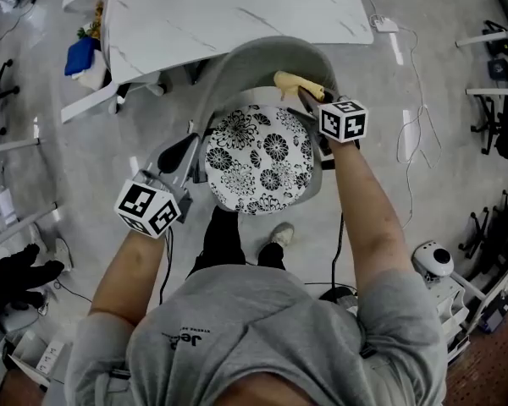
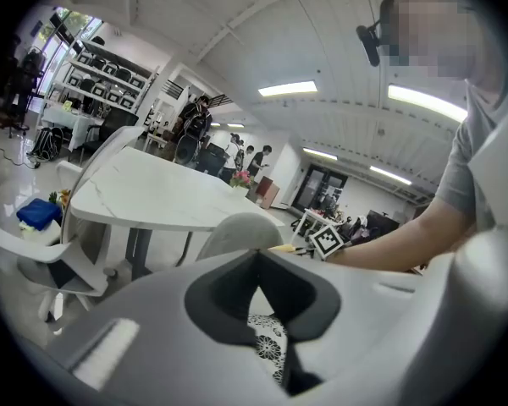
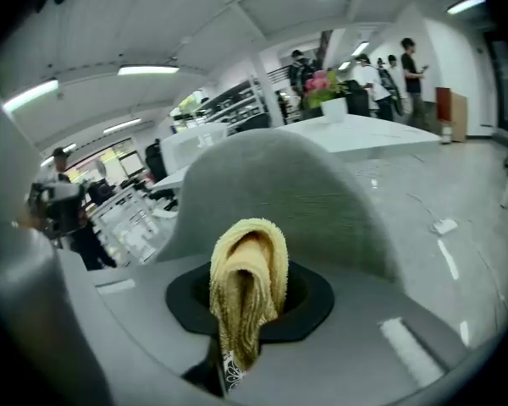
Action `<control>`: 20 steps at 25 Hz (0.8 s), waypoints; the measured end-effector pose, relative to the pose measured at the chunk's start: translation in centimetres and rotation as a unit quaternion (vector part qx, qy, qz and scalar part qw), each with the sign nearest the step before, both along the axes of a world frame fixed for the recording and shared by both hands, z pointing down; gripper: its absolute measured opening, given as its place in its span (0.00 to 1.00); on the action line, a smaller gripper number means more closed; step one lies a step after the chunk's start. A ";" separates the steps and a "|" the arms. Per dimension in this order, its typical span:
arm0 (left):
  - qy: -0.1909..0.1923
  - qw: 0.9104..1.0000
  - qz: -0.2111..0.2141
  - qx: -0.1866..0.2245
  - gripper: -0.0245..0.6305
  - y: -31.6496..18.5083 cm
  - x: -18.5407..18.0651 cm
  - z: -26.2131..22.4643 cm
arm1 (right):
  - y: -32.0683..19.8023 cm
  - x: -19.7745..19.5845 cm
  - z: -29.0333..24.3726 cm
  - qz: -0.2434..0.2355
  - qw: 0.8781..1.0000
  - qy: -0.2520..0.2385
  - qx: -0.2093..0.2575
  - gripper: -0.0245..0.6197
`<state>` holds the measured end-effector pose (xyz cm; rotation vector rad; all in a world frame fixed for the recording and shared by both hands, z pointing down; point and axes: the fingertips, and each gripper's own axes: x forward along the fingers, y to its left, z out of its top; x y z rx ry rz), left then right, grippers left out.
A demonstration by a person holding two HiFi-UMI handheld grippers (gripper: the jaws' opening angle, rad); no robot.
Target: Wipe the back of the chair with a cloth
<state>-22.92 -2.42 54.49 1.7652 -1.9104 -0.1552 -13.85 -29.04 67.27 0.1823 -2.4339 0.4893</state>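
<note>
The chair's grey curved backrest (image 1: 262, 53) rises behind a black-and-white flowered seat cushion (image 1: 258, 159). A folded yellow cloth (image 1: 295, 81) is in my right gripper (image 1: 309, 96), which is shut on it at the inner right side of the backrest. In the right gripper view the cloth (image 3: 250, 286) hangs out of the gripper (image 3: 247, 311), with the backrest (image 3: 271, 193) just behind it. My left gripper (image 1: 182, 155) sits at the seat's left edge, shut and empty. In the left gripper view that gripper (image 2: 256, 277) points across the cushion (image 2: 267, 341) toward the backrest (image 2: 237, 231).
A white marble table (image 1: 237, 7) stands right behind the chair. To its left is a white chair carrying a blue bundle (image 1: 80, 57). Cables (image 1: 406, 134) run over the floor at right. The person's shoe (image 1: 279, 233) is under the seat's front. Office chairs line both sides.
</note>
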 end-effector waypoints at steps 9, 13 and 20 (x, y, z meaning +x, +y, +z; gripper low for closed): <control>-0.020 1.000 -0.010 -0.008 0.08 -0.8 -5.0 2.5 | 16.4 -10.0 3.5 -0.331 0.943 -0.003 -0.040 0.11; -0.021 1.000 -0.007 -0.012 0.08 -0.3 -6.0 3.3 | 16.9 -13.3 6.3 -0.317 0.948 0.033 -0.018 0.11; 0.001 1.000 -0.026 -0.016 0.08 1.4 -7.1 4.4 | 14.5 -14.3 7.3 -0.234 0.971 0.034 -0.037 0.11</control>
